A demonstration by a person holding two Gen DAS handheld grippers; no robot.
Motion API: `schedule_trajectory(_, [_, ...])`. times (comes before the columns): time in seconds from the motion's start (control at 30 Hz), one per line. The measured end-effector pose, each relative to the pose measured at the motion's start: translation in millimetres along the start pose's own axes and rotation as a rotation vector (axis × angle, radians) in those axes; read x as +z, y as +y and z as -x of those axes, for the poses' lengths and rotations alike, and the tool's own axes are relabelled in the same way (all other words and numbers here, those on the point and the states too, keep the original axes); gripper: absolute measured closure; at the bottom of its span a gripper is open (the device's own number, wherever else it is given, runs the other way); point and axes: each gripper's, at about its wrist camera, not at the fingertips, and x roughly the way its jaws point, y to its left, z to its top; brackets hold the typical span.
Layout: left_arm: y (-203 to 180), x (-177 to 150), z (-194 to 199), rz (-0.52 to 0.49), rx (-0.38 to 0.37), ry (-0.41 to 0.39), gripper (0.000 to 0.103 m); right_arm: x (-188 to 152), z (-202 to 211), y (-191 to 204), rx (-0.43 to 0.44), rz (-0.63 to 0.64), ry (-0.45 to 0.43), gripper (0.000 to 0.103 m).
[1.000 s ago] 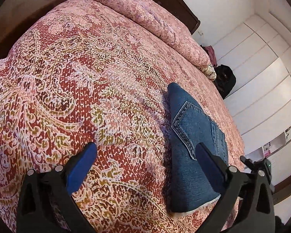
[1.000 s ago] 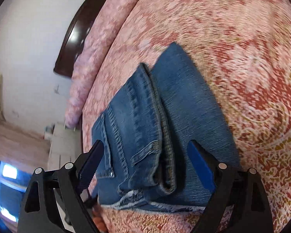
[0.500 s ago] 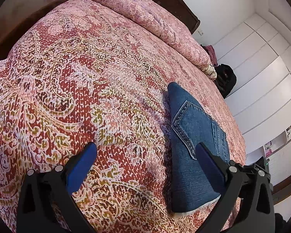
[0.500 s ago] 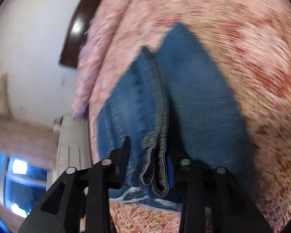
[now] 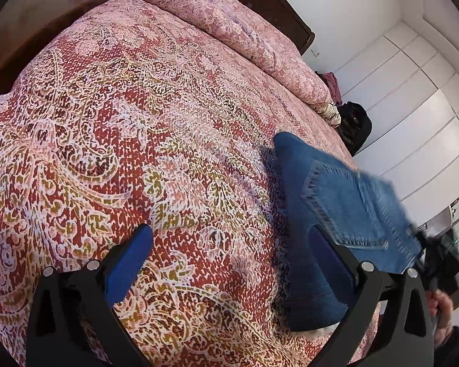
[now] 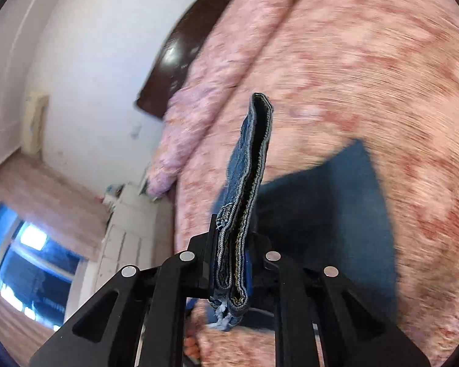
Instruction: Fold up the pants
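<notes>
The right tongs [image 6: 229,263] are now clamped on the waistband edge of the jeans [image 5: 348,211], where 1 second ago they stood wide apart over the folded bundle and half a second ago they were just closing on it. Since then the pinched edge has come up off the bed [image 5: 137,122]: in the right wrist view the doubled waistband stands on end between the jaws, with its frayed corner hanging below them, while the lower layer of denim still lies flat on the red and pink patterned bedspread. In the left wrist view the pocket panel is raised and blurred with motion, tilted up toward the right, where before it lay flat on the rest of the pants.

The left tongs [image 5: 229,260] have not changed: they hang open above the bedspread, holding nothing, with 1 blue pad over bare quilt and the other in front of the near end of the jeans.

This reads as the start of another fold, or a re-fold. The upper layer is being peeled back or carried over with 1 tool only, so the lower layer has nothing pinning it and may drag along. The pants sit near the bed's right edge, below the rolled pink duvet [image 5: 229,21] at the headboard.
</notes>
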Motion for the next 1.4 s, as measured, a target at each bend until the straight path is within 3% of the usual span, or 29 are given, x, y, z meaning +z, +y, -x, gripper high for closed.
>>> schedule_trajectory(0.13, [-5.8, 1.2, -2.8, -0.029, 0.032, 0.011, 0.002, -25.0, -2.4, -58.6, -0.149, -0.078, 0.018, 0.09])
schedule_trajectory(0.27, [-11.9, 1.5, -7.5, -0.059, 0.062, 0.02, 0.002, -39.9, -6.3, -94.2, -0.132, -0.169, -0.01, 0.091])
schedule_trajectory(0.53, [-22.1, 4.5, -21.0, -0.097, 0.103, 0.031, 0.002, -32.6, 4.5, -61.5, -0.171, -0.057, -0.001, 0.091])
schedule_trajectory(0.6, [-24.7, 5.9, -25.5, -0.108, 0.118, 0.035, 0.002, -31.4, -4.0, -69.2, -0.228, -0.059, 0.024, 0.09])
schedule_trajectory(0.73, [-37.1, 4.1, -38.8, -0.14, 0.15, 0.044, 0.002, -31.9, -7.6, -83.5, -0.212, -0.131, 0.045, 0.085])
schedule_trajectory(0.8, [-40.0, 4.9, -43.4, -0.143, 0.155, 0.046, 0.002, -27.5, -0.2, -72.3, -0.294, -0.106, 0.051, 0.081])
schedule_trajectory(0.93, [-44.4, 5.4, -49.3, -0.154, 0.167, 0.049, 0.002, -21.2, 25.5, -55.4, -0.394, -0.105, -0.022, 0.08])
schedule_trajectory(1.03, [-45.5, 6.3, -51.5, -0.164, 0.178, 0.052, 0.002, -11.9, 34.2, -46.7, -0.37, -0.115, -0.087, 0.08])
schedule_trajectory(1.2, [-44.3, 4.0, -53.0, -0.17, 0.183, 0.052, 0.002, 11.5, -21.6, -10.7, -0.27, -0.019, 0.026, 0.08])
schedule_trajectory(1.33, [-43.3, 3.8, -50.4, -0.168, 0.182, 0.052, 0.002, 18.3, -79.6, 7.0, -0.256, 0.036, 0.103, 0.08])
schedule_trajectory(1.4, [-44.8, 3.4, -50.5, -0.167, 0.179, 0.052, 0.002, 21.3, -99.1, 3.6, -0.292, 0.026, 0.127, 0.08])
